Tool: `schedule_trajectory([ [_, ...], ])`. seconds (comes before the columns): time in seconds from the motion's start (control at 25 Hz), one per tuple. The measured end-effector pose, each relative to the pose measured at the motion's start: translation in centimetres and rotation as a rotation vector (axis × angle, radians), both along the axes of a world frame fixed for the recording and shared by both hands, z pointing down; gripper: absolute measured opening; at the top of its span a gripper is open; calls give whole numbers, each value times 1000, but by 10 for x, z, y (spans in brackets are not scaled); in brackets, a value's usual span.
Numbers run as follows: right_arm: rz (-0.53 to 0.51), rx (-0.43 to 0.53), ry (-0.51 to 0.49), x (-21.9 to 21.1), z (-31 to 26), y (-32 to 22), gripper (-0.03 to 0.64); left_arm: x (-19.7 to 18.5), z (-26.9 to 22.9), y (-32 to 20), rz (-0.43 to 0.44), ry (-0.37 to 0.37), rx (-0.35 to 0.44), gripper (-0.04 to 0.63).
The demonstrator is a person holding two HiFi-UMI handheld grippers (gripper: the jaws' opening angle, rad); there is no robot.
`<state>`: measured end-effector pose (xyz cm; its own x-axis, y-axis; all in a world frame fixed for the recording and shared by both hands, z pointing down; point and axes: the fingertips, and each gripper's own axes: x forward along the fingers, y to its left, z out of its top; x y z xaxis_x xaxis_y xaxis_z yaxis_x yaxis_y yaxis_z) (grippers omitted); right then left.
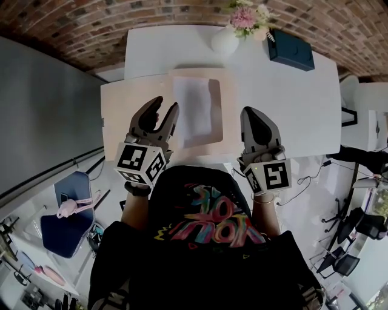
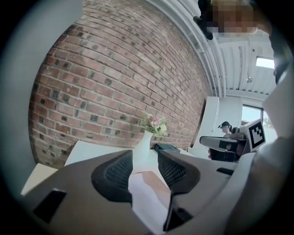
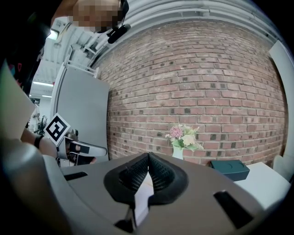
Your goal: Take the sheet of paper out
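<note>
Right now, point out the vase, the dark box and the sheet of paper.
vase (image 1: 224, 41): head view, its white body.
dark box (image 1: 291, 50): head view, middle of its top.
sheet of paper (image 1: 193, 112): head view, its centre.

pretty even, bright indoor light, barely any shadows. heavy fisheye bend with dark corners on both gripper views, white table (image 1: 291, 91) kinda blown out, close-up stuff soft.

White worktop (image 1: 291, 91); pale beige folder (image 1: 194, 72) framing white sheet of paper (image 1: 193, 109); dark teal box (image 1: 291, 49); white vase (image 1: 224, 41), pink flowers (image 1: 244, 17); red-brown brick wall (image 1: 91, 30).
</note>
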<state>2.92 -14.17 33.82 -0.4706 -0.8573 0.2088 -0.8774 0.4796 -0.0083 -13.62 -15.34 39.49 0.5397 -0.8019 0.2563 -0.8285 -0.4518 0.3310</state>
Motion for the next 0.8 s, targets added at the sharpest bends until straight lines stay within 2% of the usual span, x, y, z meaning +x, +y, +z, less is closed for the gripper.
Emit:
schedule_trajectory([
  [0.24,11,-45,37,14,20,6,18,7,34,-1,22,23,-77,166],
  [0.64,13,-108,16,19,43,14,18,19,97,2,65,36,-238,166],
  [0.8,29,-104,-27,13,43,9,18,21,124,3,76,36,-301,166],
])
